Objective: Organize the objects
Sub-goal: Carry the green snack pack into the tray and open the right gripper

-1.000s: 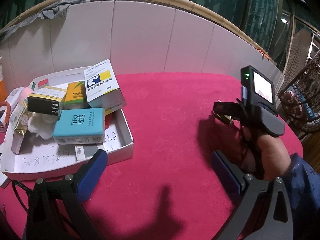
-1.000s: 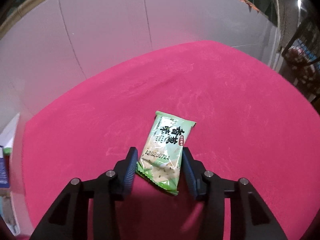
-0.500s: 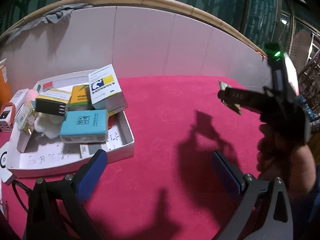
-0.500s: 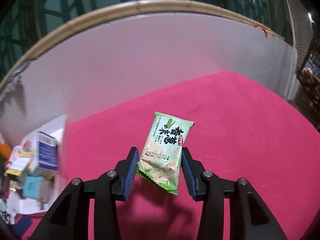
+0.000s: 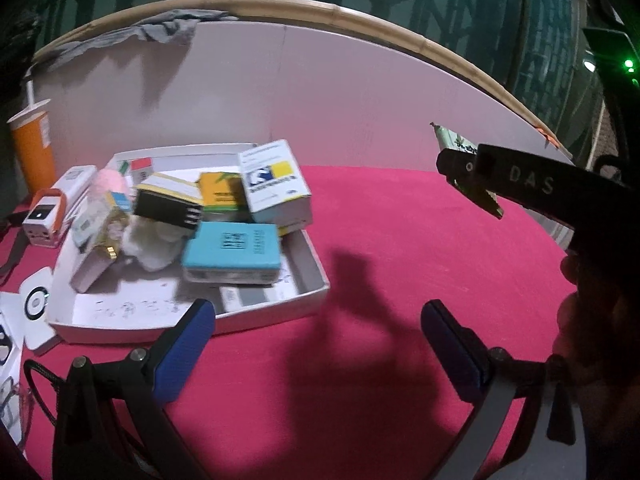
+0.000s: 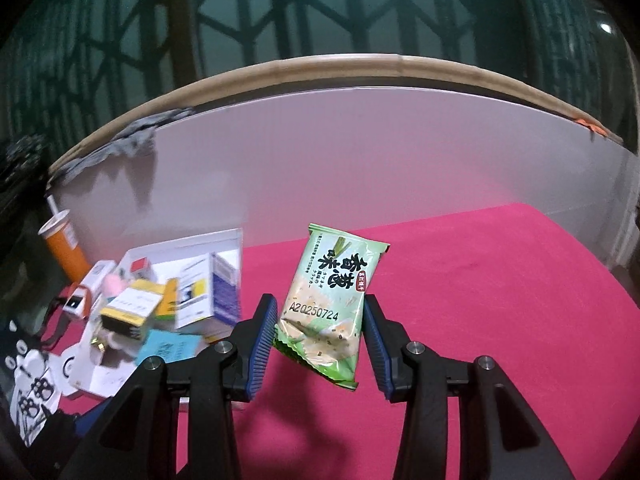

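You have the green cracker packet (image 6: 332,304) pinched by its lower half in your right gripper (image 6: 320,336), the blue pads nearly closed on its two long edges, and the packet hangs clear above the red tablecloth (image 6: 500,320) with its top end pointing away from you. This looks like the carry step: the packet is lifted and is on its way to the white cardboard tray (image 5: 316,280) at the left of the table, where the other things are gathered. The tray is crowded at its far end, with a white and yellow box (image 5: 276,184) leaning on a teal box (image 5: 232,252) and several smaller cartons behind them; the bare patch of tray floor lies along its near edge. Your left gripper (image 5: 320,344) stands wide open and empty, low over the cloth just in front of the tray. For the next move, you probably want to bring the packet over the tray's near right corner, lower it onto that bare floor, and only then spread the pads. Mind the leaning box, which could tip if brushed, and keep the right hand clear of the idle left one.
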{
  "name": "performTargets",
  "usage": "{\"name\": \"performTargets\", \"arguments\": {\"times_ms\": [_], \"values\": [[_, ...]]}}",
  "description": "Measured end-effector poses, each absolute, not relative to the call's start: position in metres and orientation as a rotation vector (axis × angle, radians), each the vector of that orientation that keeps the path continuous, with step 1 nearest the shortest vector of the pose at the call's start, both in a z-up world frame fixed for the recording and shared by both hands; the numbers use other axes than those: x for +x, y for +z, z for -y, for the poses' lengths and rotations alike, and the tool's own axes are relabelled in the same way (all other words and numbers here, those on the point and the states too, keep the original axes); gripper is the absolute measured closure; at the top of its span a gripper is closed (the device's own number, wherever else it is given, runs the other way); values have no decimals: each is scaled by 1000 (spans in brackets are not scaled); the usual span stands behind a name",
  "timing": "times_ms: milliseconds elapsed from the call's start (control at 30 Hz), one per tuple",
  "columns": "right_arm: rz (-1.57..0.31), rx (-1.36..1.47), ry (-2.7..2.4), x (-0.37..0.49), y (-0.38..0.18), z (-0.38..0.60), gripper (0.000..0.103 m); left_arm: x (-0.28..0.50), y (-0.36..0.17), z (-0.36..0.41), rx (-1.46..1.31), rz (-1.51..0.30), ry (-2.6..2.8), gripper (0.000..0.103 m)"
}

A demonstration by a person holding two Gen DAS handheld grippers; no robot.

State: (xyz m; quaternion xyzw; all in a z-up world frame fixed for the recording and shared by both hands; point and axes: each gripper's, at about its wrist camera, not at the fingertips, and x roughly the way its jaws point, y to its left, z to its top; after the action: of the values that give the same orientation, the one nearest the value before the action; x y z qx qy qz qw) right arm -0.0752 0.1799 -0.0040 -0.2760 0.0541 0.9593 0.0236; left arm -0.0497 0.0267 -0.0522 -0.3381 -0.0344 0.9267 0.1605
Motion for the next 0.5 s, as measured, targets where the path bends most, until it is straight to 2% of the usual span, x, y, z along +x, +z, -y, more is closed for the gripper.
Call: {"name": "performTargets", "arguments": {"times_ms": [500], "values": [[-6, -885, 3096, -75, 11, -107, 57, -46, -48, 50, -1042, 209, 2840, 1]]}}
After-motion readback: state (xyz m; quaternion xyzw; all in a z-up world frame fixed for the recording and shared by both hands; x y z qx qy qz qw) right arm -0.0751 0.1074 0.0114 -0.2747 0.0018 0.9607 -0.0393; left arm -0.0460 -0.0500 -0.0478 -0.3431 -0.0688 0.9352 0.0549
